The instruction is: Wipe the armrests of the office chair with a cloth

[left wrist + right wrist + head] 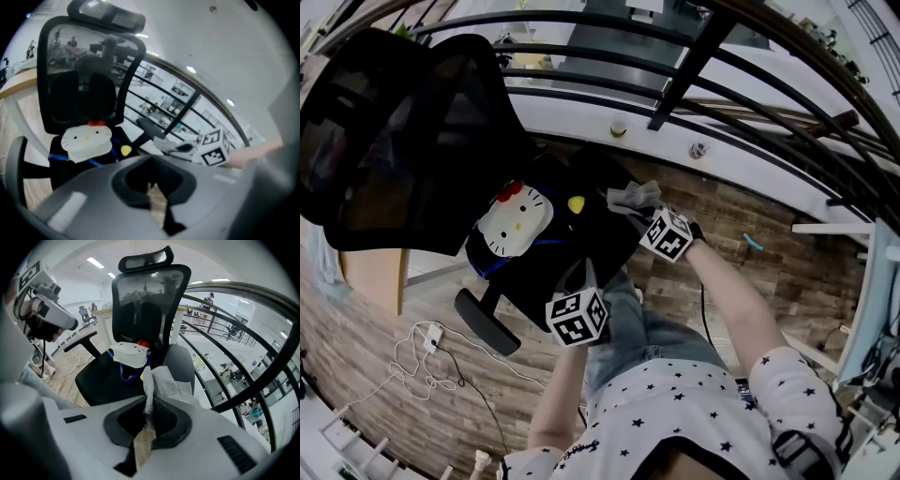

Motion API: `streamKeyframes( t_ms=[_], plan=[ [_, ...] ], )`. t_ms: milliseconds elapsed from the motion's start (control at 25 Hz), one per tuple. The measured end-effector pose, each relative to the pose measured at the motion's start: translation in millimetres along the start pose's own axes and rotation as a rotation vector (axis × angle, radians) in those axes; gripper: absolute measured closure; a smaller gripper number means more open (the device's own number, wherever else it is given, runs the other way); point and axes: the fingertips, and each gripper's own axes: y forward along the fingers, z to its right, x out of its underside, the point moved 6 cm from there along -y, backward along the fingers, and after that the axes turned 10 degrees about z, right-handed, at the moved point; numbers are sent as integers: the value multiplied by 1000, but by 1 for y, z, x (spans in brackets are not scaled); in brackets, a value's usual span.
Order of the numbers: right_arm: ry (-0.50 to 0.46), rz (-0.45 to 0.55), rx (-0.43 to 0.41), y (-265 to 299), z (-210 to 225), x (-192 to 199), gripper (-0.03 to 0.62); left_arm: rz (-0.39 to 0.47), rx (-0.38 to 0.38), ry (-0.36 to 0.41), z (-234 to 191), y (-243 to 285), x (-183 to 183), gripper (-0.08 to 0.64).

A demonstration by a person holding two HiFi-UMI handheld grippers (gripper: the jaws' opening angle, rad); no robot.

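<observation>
**Head view to gripper views: cloth clamped by the armrest**

Head view puts the black mesh office chair (pixel 403 131) at upper left. The right gripper (pixel 642 214) holds a crumpled grey cloth (pixel 633 196) near frame centre. The left gripper (pixel 584 277) hangs just below centre.

Left gripper view: its jaws are clenched together with nothing between them.

Right gripper view: the jaws pinch one fold of the cloth, and the rest bunches against the padded armrest (pixel 182 363) at frame centre.
</observation>
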Motion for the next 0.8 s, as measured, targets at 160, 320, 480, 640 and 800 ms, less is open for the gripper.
streamKeyframes(
  t_ms=[160, 320, 480, 640, 800],
  plan=[
    [5, 15, 26, -14, -11, 5, 565, 20, 1, 11, 1, -7, -7, 552],
    [35, 41, 58, -34, -20, 9, 565, 35, -2, 22, 4, -15, -12, 552],
    [46, 73, 78, -56, -33, 3, 565, 45, -7, 28, 9, -25, -12, 552],
    [26, 116, 90, -77, -48, -5, 565, 54, -3, 31, 19, -34, -7, 552],
    [24, 166, 111, -97, -64, -11, 565, 63, 3, 35, 29, -46, -1, 552]
  ],
)
